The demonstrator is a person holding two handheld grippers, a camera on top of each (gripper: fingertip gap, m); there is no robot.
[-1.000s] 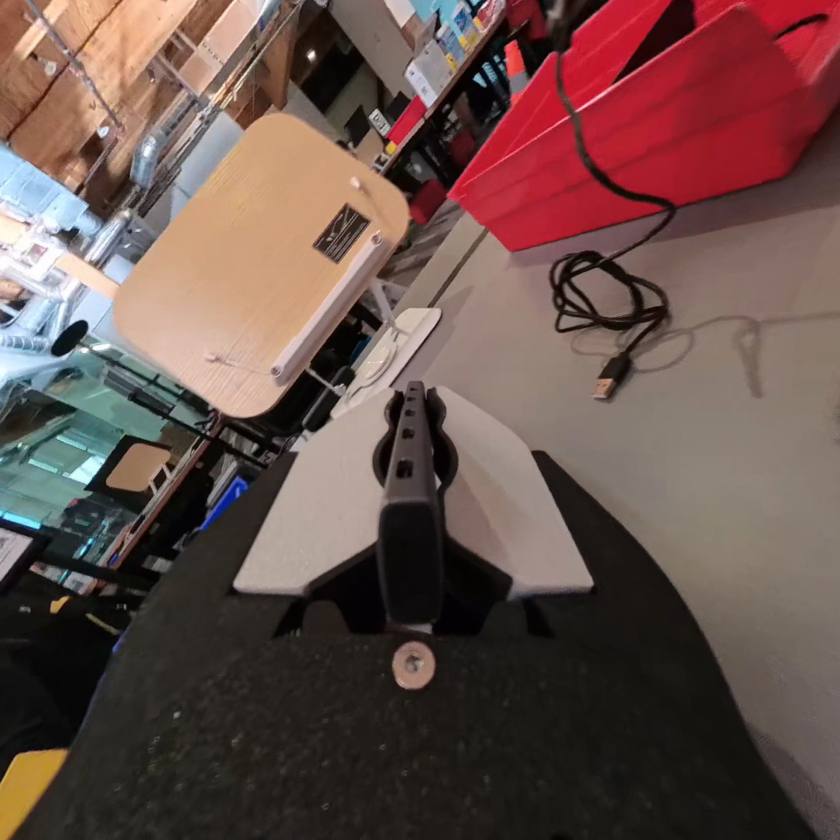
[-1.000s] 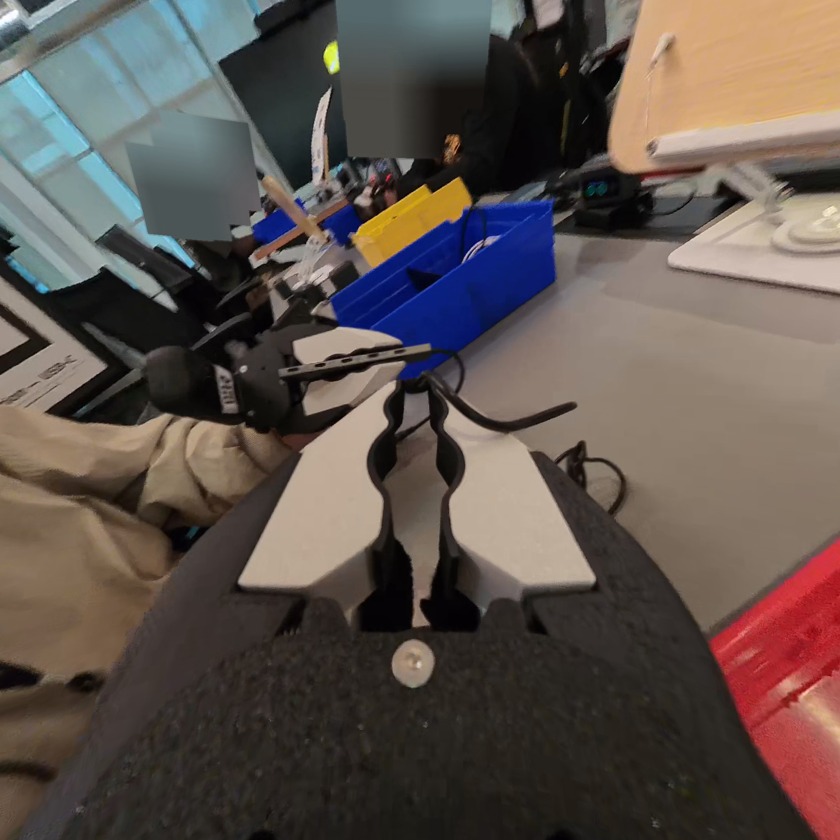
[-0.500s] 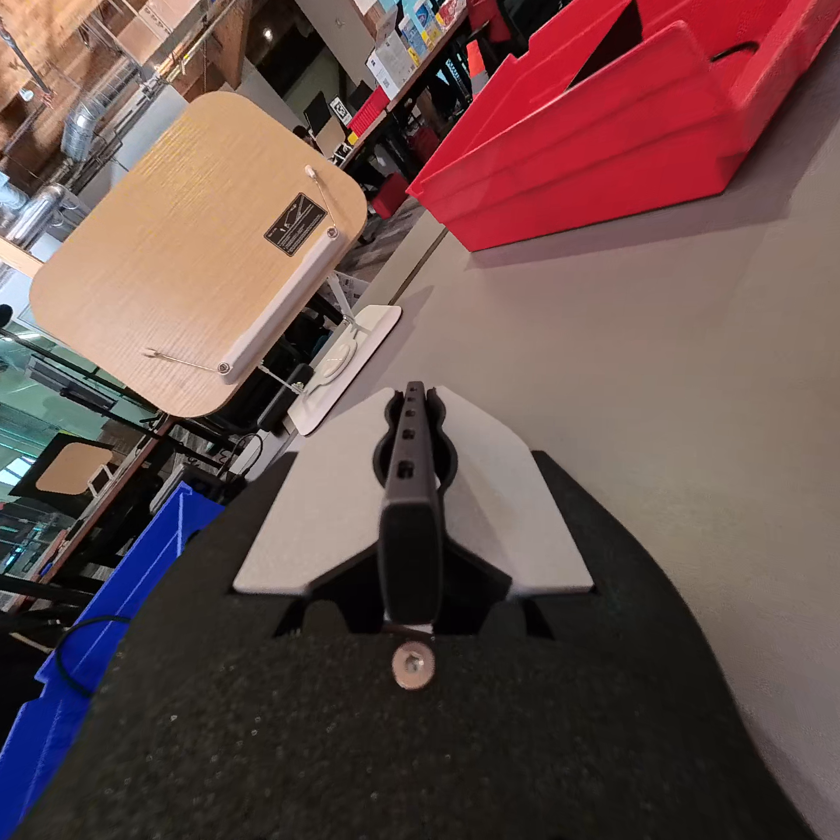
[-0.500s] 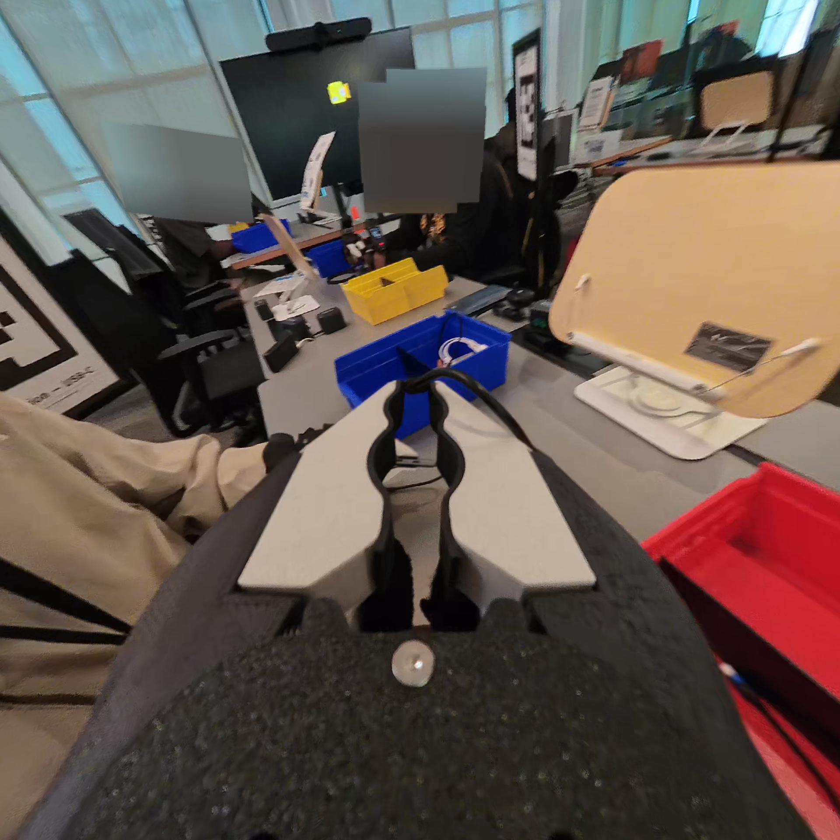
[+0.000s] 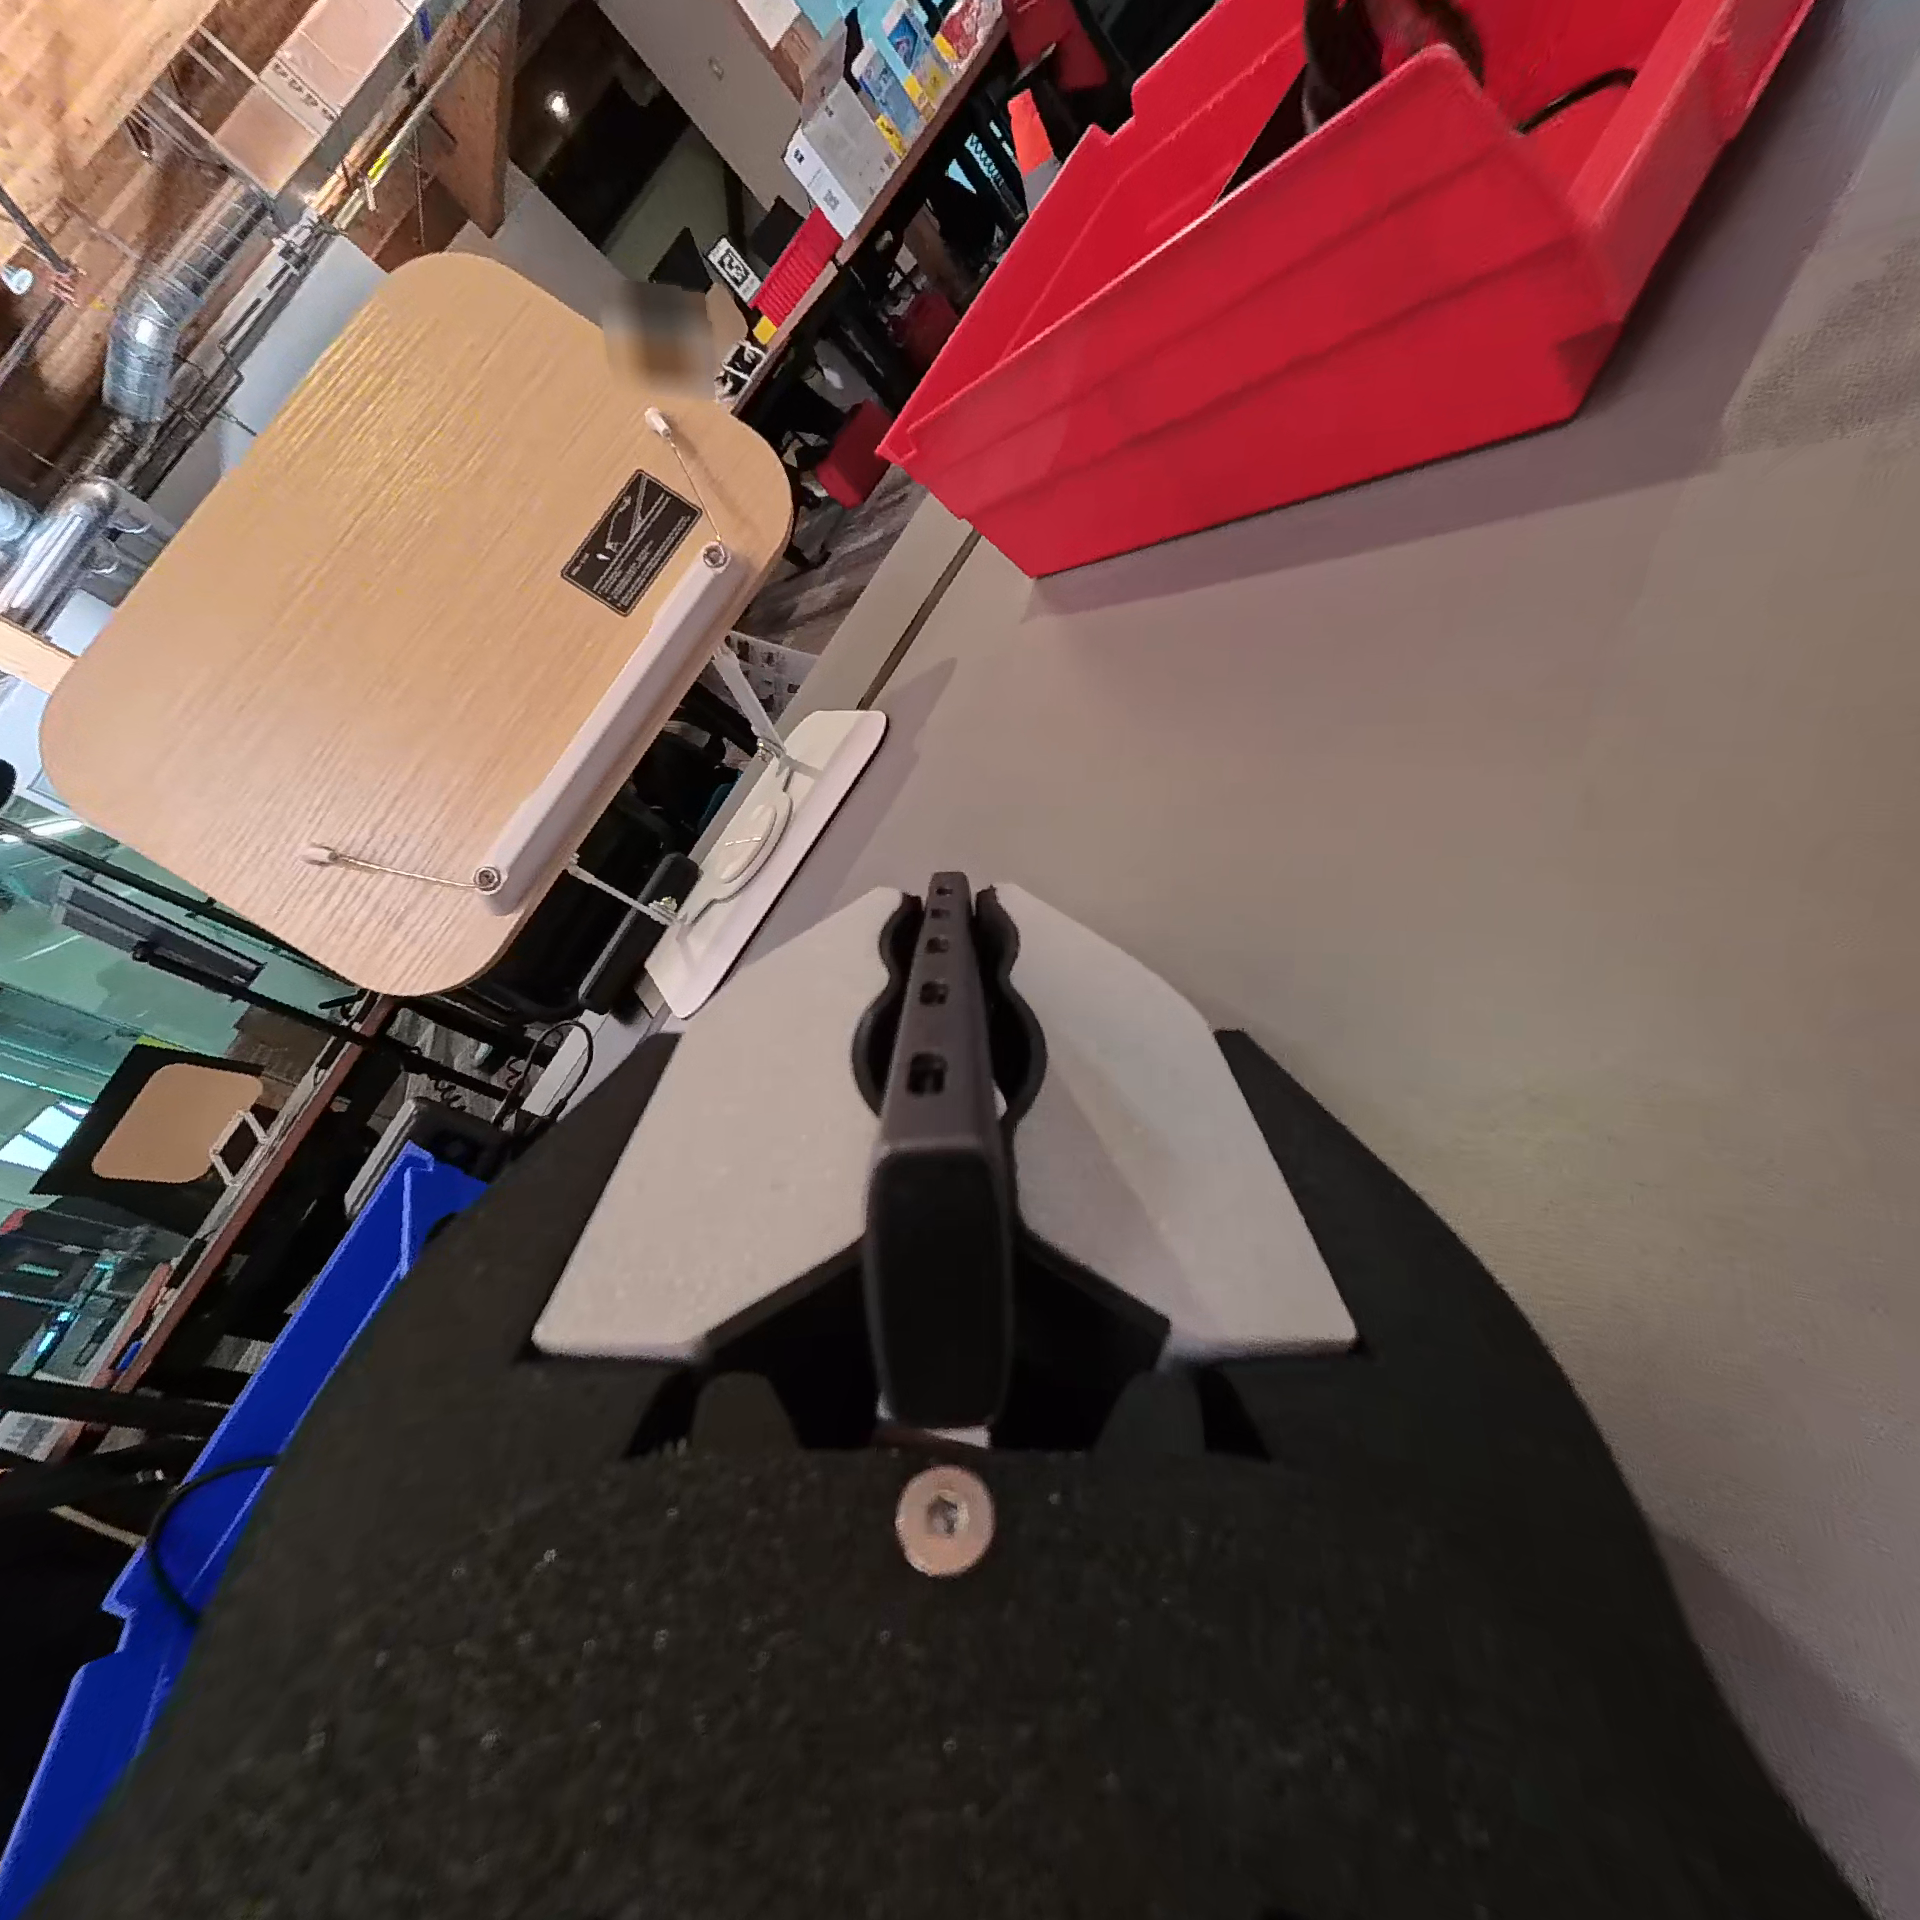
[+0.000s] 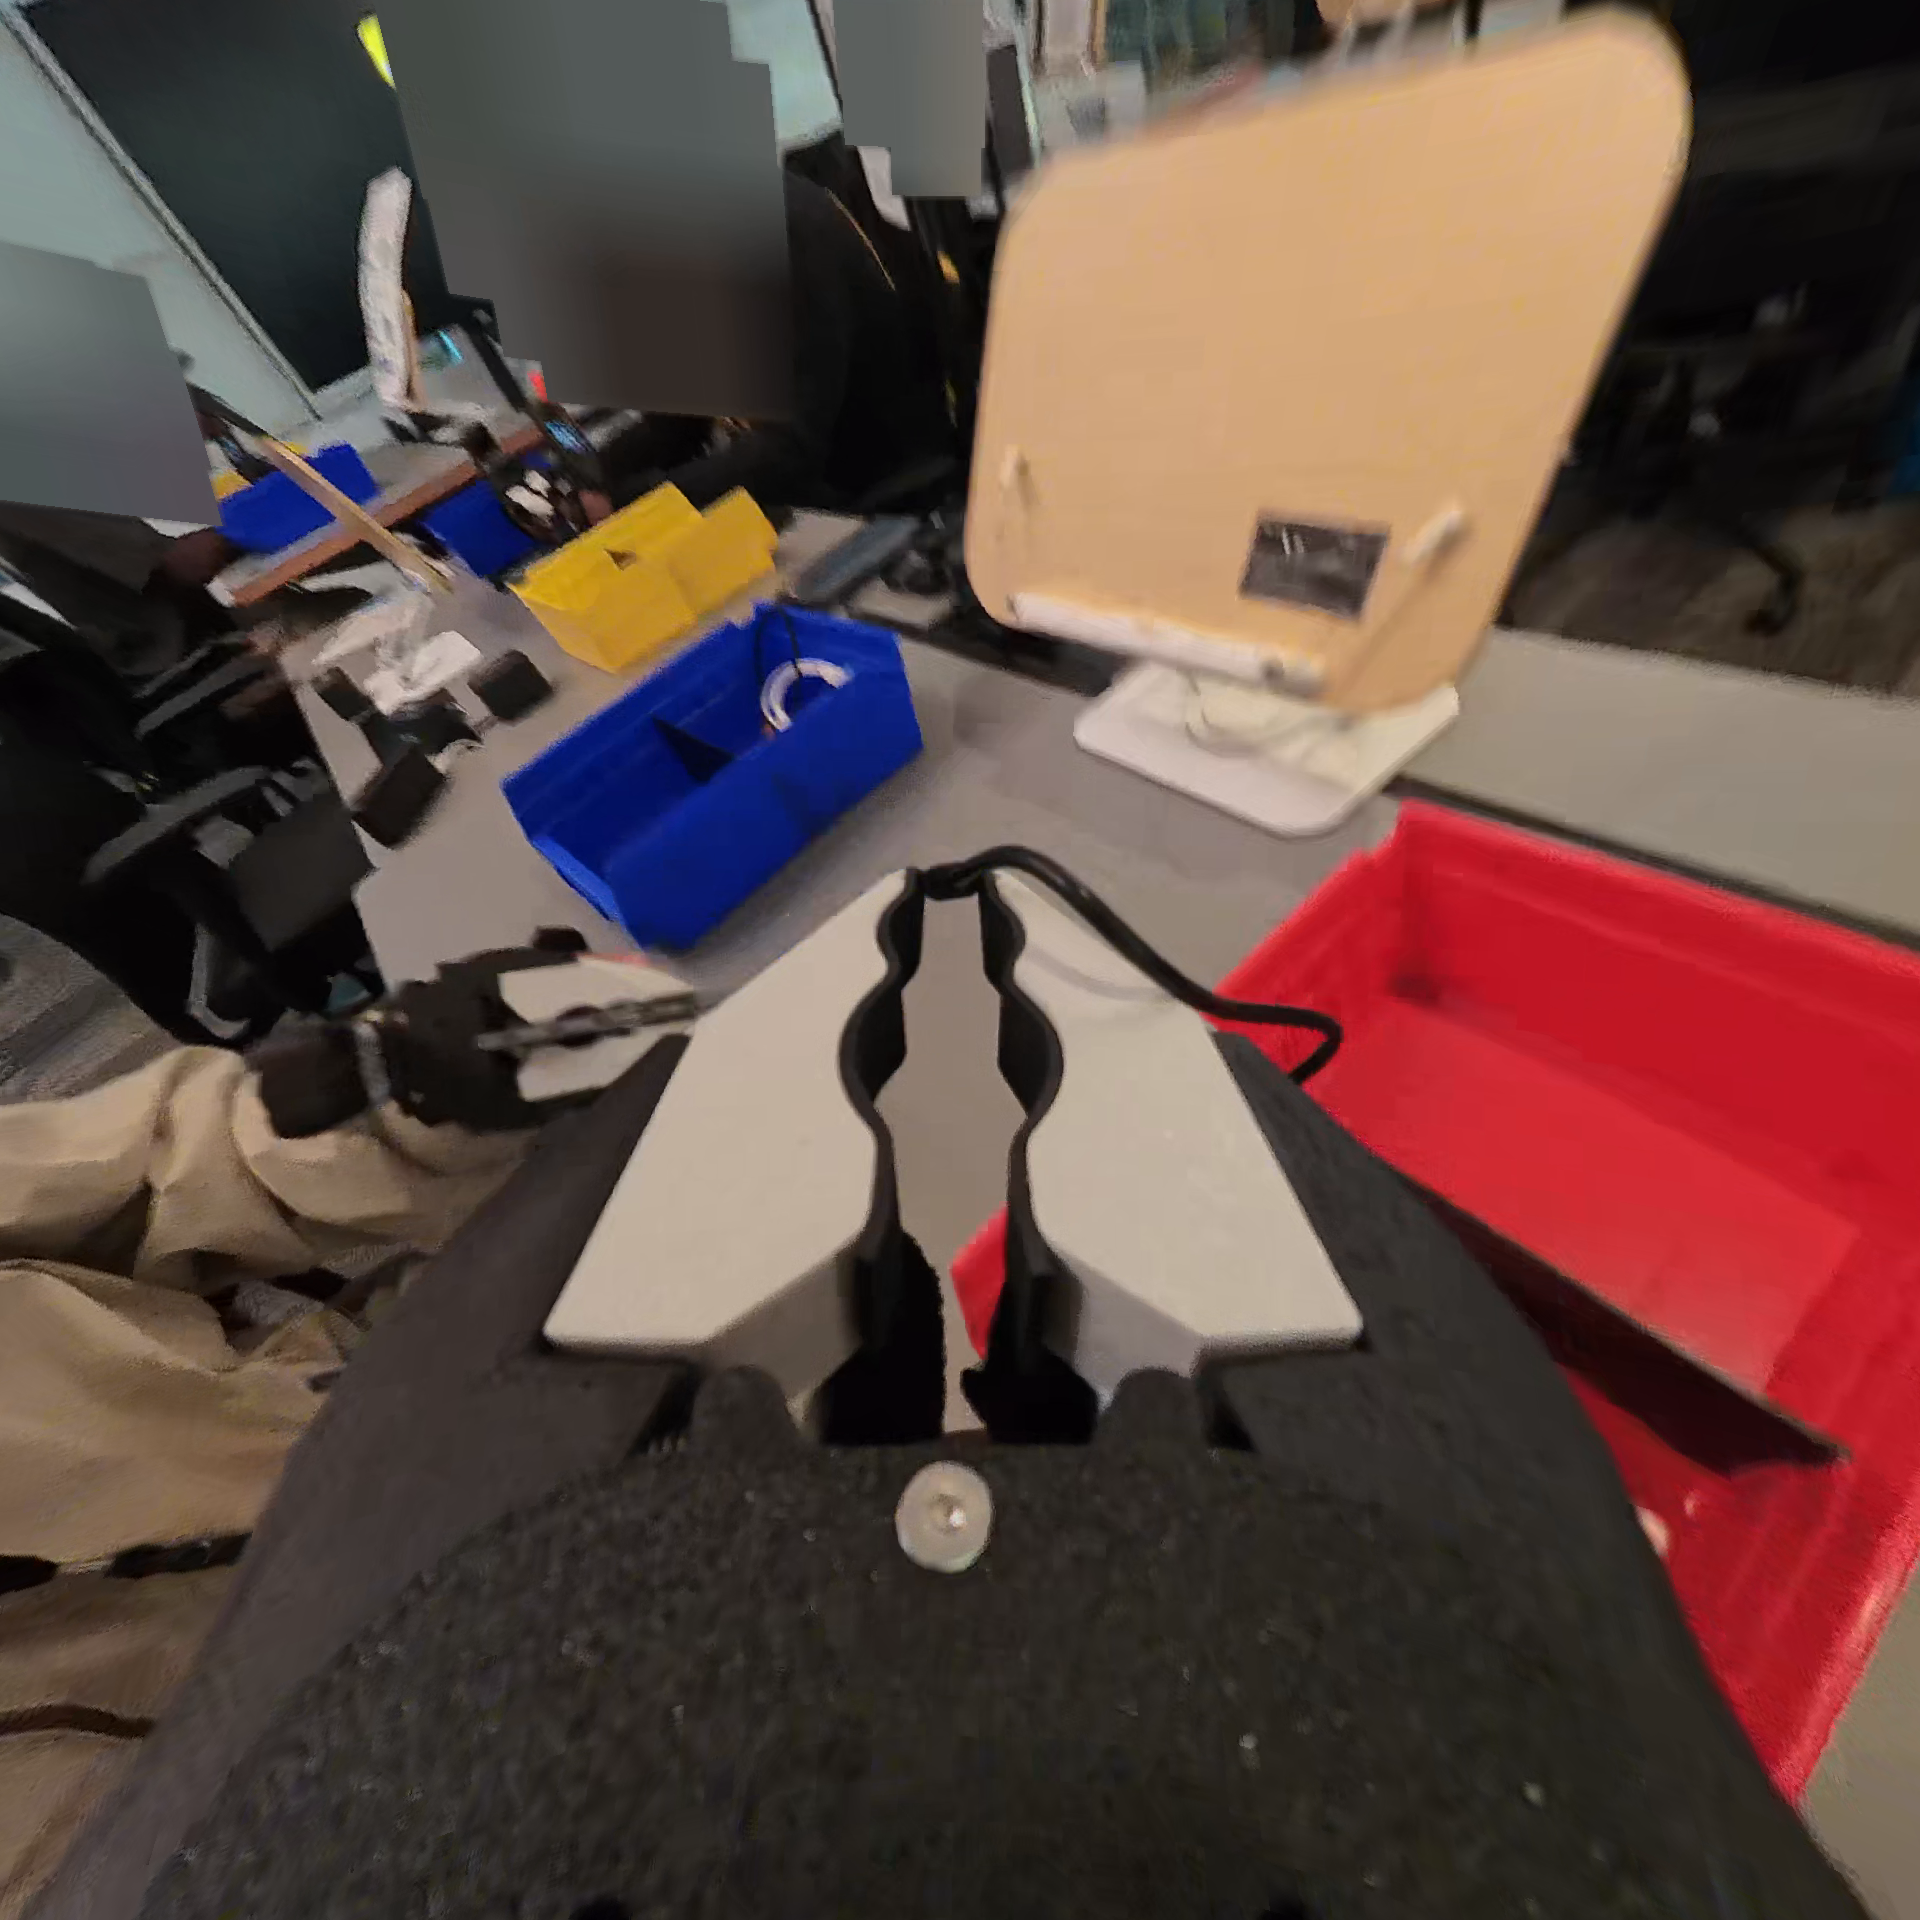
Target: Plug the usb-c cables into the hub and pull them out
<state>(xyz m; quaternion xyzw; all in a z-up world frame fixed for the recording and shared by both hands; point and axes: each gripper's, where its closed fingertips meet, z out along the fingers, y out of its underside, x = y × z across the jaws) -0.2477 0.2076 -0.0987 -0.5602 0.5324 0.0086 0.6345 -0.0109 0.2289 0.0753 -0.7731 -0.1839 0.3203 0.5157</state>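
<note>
Left gripper: clenched on the dark hub, held above the grey table. Right gripper: tips pinched a black cable trailing toward the red bin. Stand's black label: unreadable.

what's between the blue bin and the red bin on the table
Right wrist view: bare grey tabletop separates the blue plastic bin from the red plastic bin; the right gripper's fingertips overlap it.

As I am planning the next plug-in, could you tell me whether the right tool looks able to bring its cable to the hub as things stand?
Probably yes. The right tool pinches the black cable at its tips, and the hub, clamped in the left tool, sits off to its left with only bare grey table between. The cable's plug end is hidden.
</note>
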